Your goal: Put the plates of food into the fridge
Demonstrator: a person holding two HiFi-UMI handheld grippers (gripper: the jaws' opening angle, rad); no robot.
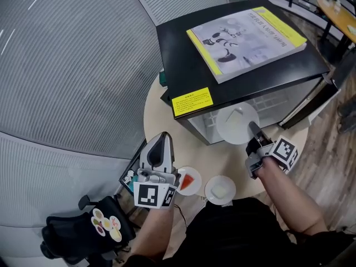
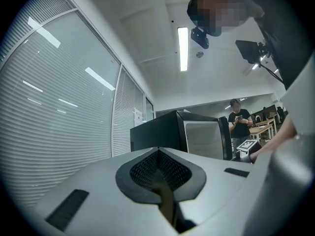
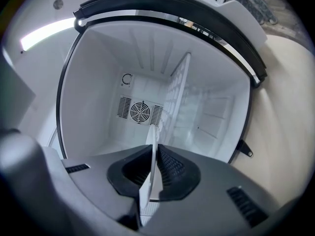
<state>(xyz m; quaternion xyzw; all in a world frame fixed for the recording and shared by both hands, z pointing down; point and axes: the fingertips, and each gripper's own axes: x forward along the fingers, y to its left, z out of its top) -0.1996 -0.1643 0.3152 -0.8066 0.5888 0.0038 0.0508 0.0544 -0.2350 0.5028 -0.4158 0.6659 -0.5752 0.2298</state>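
Plate (image 1: 237, 124) (image 3: 147, 181), white, held at the mouth of the fridge (image 1: 183, 54) (image 3: 98, 82), just clear of the counter (image 1: 161, 115). Right gripper (image 1: 253, 129) (image 3: 153, 168) pinches its near rim, pads tight on either face. What lies on it is not clear.

Inside, ahead of the plate: wire shelf (image 3: 177, 92) across the cavity, fan (image 3: 139, 112) in the back wall. Door (image 1: 311, 102) swung wide to the right.

On the fridge's black top: book (image 1: 245, 38) with yellow-edged cover, title too small to read. Yellow label (image 1: 192, 102) at the top's front left corner, print unreadable.

Near edge of the counter: plate with a red piece (image 1: 189, 181) and plate with a pale piece (image 1: 220, 189), side by side, apart from each other.

Left gripper (image 1: 161, 141) (image 2: 160, 173) just left of the red-piece plate, jaws pressed together on nothing.

Black bag (image 1: 83, 232) with round stickers, low left, off the counter. Person (image 2: 241, 122) standing beyond the fridge, in the left gripper view.
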